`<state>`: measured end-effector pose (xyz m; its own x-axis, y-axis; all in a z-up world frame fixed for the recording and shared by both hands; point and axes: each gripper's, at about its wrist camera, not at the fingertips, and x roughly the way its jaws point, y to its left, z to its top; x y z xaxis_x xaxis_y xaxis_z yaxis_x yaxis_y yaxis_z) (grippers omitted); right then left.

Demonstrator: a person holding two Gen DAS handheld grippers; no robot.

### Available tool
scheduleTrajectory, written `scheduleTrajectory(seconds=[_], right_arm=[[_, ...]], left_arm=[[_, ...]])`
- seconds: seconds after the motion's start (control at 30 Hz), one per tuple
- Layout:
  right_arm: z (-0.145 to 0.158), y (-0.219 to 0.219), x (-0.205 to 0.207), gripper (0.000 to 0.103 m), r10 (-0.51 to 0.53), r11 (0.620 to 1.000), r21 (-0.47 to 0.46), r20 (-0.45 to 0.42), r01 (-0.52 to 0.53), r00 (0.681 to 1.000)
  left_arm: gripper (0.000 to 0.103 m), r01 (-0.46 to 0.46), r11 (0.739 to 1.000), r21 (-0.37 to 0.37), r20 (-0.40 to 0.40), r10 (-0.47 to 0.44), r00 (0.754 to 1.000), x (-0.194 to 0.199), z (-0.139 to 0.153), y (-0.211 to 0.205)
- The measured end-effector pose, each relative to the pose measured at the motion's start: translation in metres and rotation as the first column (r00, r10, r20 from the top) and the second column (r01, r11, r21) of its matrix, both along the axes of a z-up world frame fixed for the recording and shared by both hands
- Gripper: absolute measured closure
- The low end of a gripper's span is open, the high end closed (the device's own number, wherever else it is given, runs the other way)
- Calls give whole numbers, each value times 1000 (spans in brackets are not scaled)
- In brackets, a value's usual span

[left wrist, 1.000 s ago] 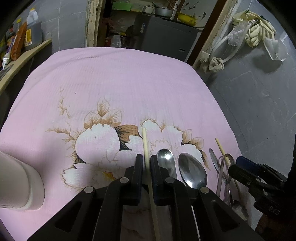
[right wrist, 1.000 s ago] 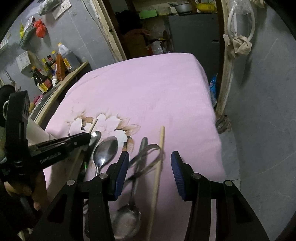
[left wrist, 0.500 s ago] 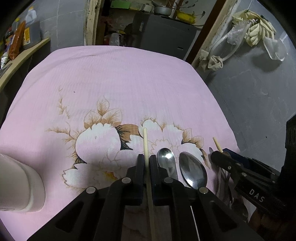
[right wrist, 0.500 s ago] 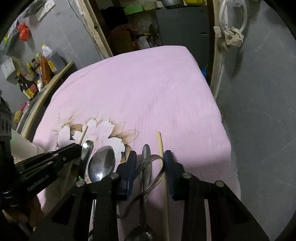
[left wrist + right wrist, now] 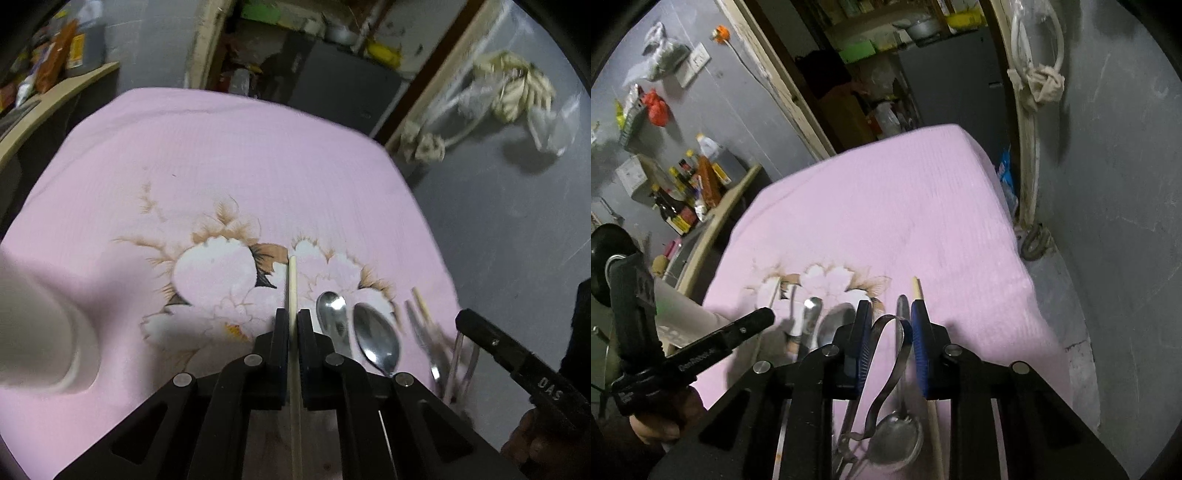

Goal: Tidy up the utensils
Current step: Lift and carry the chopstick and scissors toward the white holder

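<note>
My left tongs [image 5: 291,328] are pinched nearly closed on a chopstick [image 5: 292,284]; its tip pokes out toward twelve o'clock over the flower print, and the rest runs back under the tongs. My right tongs [image 5: 888,332] are narrowed around a tangle: a bent metal strip [image 5: 886,328], a dark-handled utensil [image 5: 902,306] and a second chopstick [image 5: 916,290] hard against the blue pad at one o'clock. They look closed on the bundle, but I cannot tell which piece is truly gripped.

Two spoons [image 5: 376,341] lie on the pink cloth [image 5: 258,155] covering the desk, just beside my left tongs at two o'clock. A white cup [image 5: 40,332] sits at nine o'clock in the left view, probably where these should go.

Risks, as I judge them: the left chopstick is thin and smooth, held at one point, so it could pivot or slide out if I swing fast. On the right, lifting several pieces together could let the loose ones drop, snag the cloth or knock the spoons. The second chopstick lies near the desk's right edge, so a nudge might send it to the floor.

Compared with half a second ago, my right tongs have risen and tilted, and the view is blurred with motion; a second ago they stood wide open. The left grip is unchanged.
</note>
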<state>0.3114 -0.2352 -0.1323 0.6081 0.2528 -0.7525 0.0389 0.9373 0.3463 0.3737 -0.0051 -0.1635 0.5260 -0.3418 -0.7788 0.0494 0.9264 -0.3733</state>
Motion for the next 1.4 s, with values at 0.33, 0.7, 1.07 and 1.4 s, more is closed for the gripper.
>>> scheduleTrajectory(seconds=[0.33,0.7,1.07,1.4], right_arm=[[33,4,-32,85,2,1000,14,82,-4,997],[75,44,-75,86,21,997,-74,147,-10,989],[98,67,-114,87,-44,993,-96,200,64,979],[138,108,-110,96,-5,992,-118,296,41,955]], left_arm=[[98,-24,999,-39,178,30,984,-46,62,24],[98,31,999,-38,244,-21,970,-70,109,60],[98,85,992,-91,273,-57,960,-89,125,104],[98,28,992,-123,375,20,927,-97,159,161]])
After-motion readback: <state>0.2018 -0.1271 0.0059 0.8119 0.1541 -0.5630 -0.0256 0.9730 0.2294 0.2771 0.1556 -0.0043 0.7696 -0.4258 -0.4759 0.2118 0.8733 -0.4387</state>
